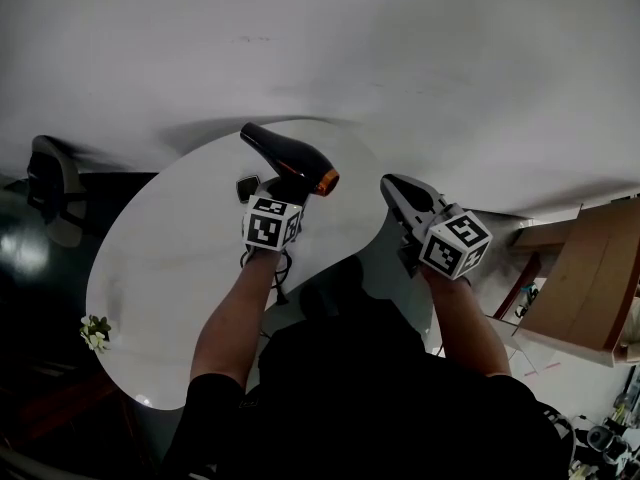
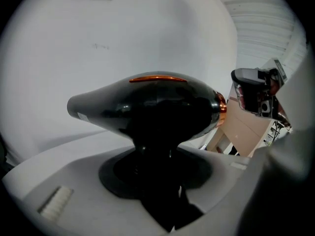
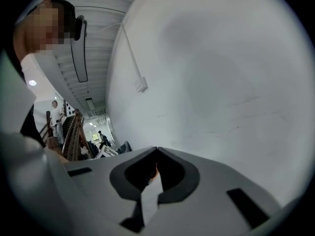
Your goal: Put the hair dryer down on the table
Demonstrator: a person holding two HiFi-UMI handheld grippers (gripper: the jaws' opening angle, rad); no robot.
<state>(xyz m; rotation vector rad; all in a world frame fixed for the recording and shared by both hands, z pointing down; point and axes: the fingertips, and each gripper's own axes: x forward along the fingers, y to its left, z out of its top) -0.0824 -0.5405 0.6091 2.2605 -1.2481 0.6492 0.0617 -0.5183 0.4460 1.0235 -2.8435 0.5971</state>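
Observation:
A black hair dryer (image 1: 285,156) with an orange ring at its nozzle hangs in the air over the round white table (image 1: 170,268). My left gripper (image 1: 285,190) is shut on its handle. In the left gripper view the dryer's body (image 2: 157,107) lies crosswise above the jaws and its handle runs down between them. To the right, past the table's edge, my right gripper (image 1: 388,181) has its tips together with nothing held. The right gripper view shows those tips (image 3: 156,150) meeting in front of a white wall.
A small dark object (image 1: 247,187) lies on the table under the dryer, and a black cord (image 1: 281,268) trails near my left wrist. White flowers (image 1: 95,333) sit at the table's near left edge. A chair (image 1: 55,188) stands left, a cardboard box (image 1: 590,278) right.

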